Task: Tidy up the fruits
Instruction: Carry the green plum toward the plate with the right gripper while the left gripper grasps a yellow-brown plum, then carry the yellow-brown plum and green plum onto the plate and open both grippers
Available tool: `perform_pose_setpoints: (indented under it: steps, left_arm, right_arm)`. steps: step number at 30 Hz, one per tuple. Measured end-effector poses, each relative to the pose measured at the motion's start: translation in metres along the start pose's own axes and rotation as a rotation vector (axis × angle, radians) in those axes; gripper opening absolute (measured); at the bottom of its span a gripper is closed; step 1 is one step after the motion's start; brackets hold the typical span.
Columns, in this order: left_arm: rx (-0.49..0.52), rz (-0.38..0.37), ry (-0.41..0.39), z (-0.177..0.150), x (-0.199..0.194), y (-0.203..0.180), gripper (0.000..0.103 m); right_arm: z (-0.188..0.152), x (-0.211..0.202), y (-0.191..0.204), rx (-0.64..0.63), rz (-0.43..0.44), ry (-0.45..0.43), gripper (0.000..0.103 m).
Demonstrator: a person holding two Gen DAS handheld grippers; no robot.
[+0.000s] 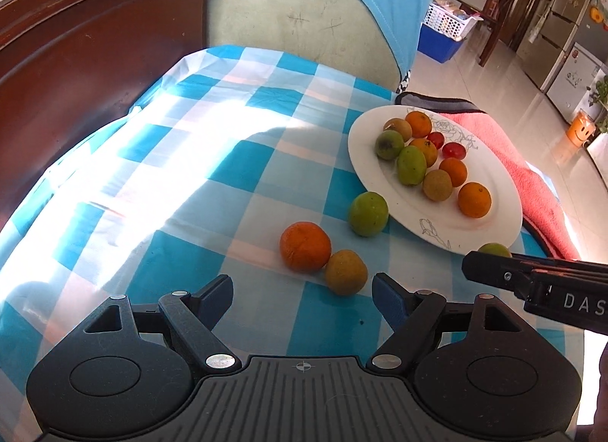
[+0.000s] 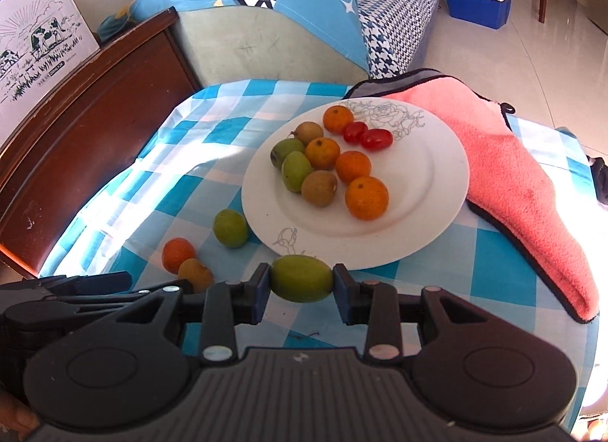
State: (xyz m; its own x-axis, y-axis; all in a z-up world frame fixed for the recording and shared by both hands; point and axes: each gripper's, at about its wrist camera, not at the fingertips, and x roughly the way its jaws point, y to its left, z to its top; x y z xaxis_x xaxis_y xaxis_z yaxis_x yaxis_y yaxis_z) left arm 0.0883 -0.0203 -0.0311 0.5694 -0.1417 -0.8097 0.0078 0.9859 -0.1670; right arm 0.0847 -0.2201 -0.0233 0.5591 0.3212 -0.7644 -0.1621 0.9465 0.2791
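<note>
Three loose fruits are lying on the checked blue-and-white cloth [image 1: 235,160] covering the tabletop: an orange [image 1: 305,246], a tan fruit [image 1: 345,272] touching it, and a green fruit [image 1: 368,213] sitting just beside the rim of the white plate [image 2: 429,191]. Nine or so fruits are resting on the plate (oranges, green and tan ones, two red tomatoes [image 2: 368,135] near its far side). A pink towel [image 2: 520,179] is lying along the plate's right side, part of it tucked under the rim. Behind the tabletop a sofa [image 2: 243,50] with a blue cover is standing close against the far edge, dark wooden furniture [image 2: 95,111] is crowding the left edge, and pale tiled floor [image 2: 532,43] is opening out to the right.

The right claw [image 2: 302,282] is hanging over the near rim of the plate, clamped on a green plum [image 2: 301,278]. The left claw [image 1: 302,299] is standing wide apart with nothing between its fingers, hovering over bare cloth just short of the tan fruit; sunlit cloth to its left is lying free.
</note>
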Motion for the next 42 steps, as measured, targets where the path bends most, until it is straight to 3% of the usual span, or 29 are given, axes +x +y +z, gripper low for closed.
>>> perform_pose_setpoints:
  steps: [7,14,18,21,35,42]
  left_arm:
    - [-0.011,0.034,-0.038,0.002,0.007,-0.014,0.077]
    - [-0.049,0.025,-0.024,0.001,0.013,-0.014,0.052]
    - [-0.063,-0.014,-0.014,0.000,0.012,-0.013,0.031]
    - [-0.054,-0.020,-0.014,-0.001,0.010,-0.014,0.024]
    - [-0.035,-0.030,-0.039,-0.004,-0.012,-0.015,0.024]
    - [0.021,-0.044,-0.096,0.003,-0.027,-0.027,0.024]
  right_arm:
    - [0.001,-0.005,-0.002,0.019,0.023,-0.006,0.036]
    - [0.000,-0.007,-0.001,0.007,0.029,-0.009,0.036]
    - [0.000,-0.006,-0.001,0.009,0.028,-0.008,0.036]
    - [0.000,-0.004,-0.003,0.022,0.031,-0.001,0.036]
    - [0.003,-0.006,-0.009,0.083,0.037,-0.004,0.036]
    - [0.011,-0.017,-0.017,0.114,0.039,-0.047,0.036]
